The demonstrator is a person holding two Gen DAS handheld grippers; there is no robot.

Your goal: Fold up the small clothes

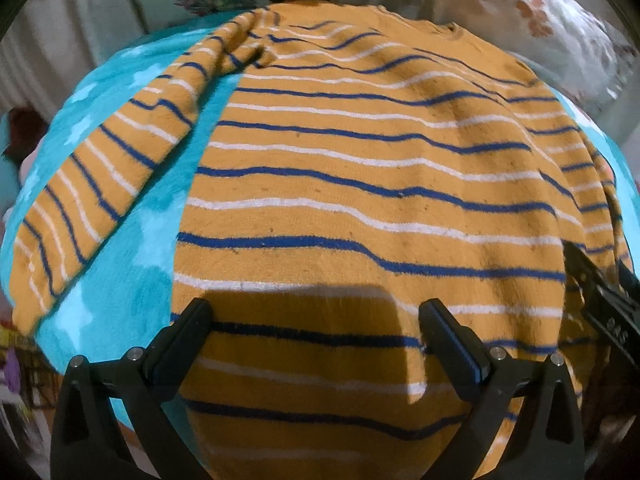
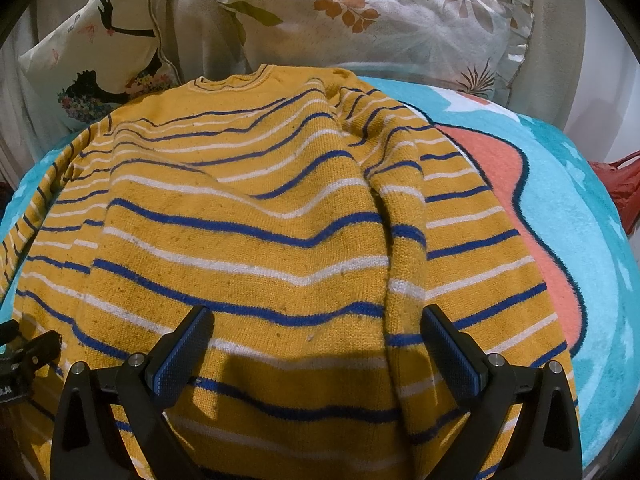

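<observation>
Both our grippers — left [image 1: 316, 344], right [image 2: 318, 346] — hover, fingers spread, over striped yellow sweater [image 2: 248, 220] on turquoise blanket [image 2: 580, 208].

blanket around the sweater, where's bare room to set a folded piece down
Widest free patch: the turquoise fleece blanket right of the yellow knit sweater with blue and white stripes, over its coral patch. A narrow wedge lies between the spread left sleeve and the body. The far edge is crowded by the leaf-print pillow.
</observation>
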